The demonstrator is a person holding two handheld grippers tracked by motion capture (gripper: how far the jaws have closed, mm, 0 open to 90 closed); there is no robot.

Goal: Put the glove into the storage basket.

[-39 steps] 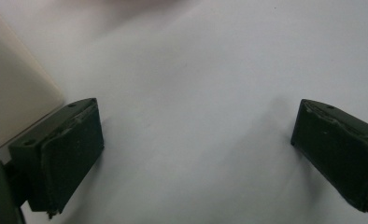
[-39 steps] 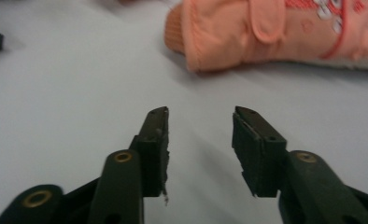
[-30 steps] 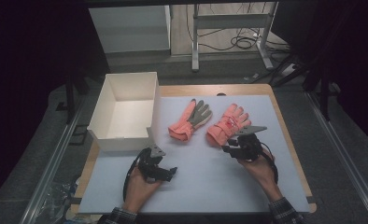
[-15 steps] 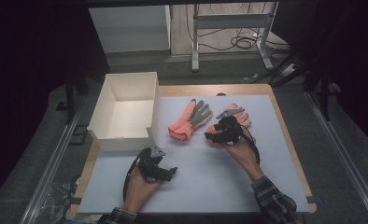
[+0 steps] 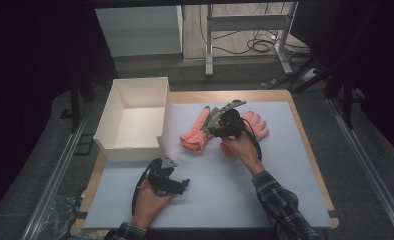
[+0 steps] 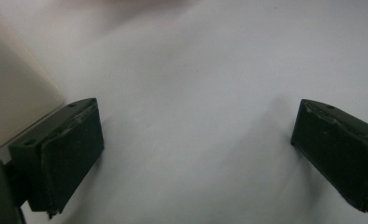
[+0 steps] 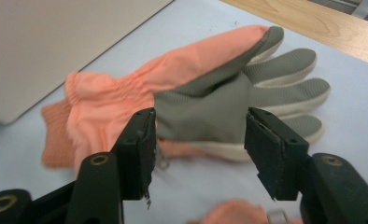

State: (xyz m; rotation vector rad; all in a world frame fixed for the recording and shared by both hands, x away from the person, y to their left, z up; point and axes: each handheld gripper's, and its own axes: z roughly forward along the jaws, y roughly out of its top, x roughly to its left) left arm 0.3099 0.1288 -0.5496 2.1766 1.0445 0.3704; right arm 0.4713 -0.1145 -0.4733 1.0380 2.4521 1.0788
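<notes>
right gripper poised above the orange-and-grey glove lying flat on the worktop beside the white box, fingers just closing, parted, clasping nothing, left gripper gaping over bare worktop

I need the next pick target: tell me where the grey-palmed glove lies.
In the high view the grey-palmed glove lies mid-table on the blue mat, just right of the white box, under the right tongs; the other orange glove is to its right.

both claws are black: the left claw trails a looping black cable, the right claw carries a grey three-cornered plate. flat rectangular jaw pads, small screw holes, brass rivets. dark plaid sleeves.
</notes>
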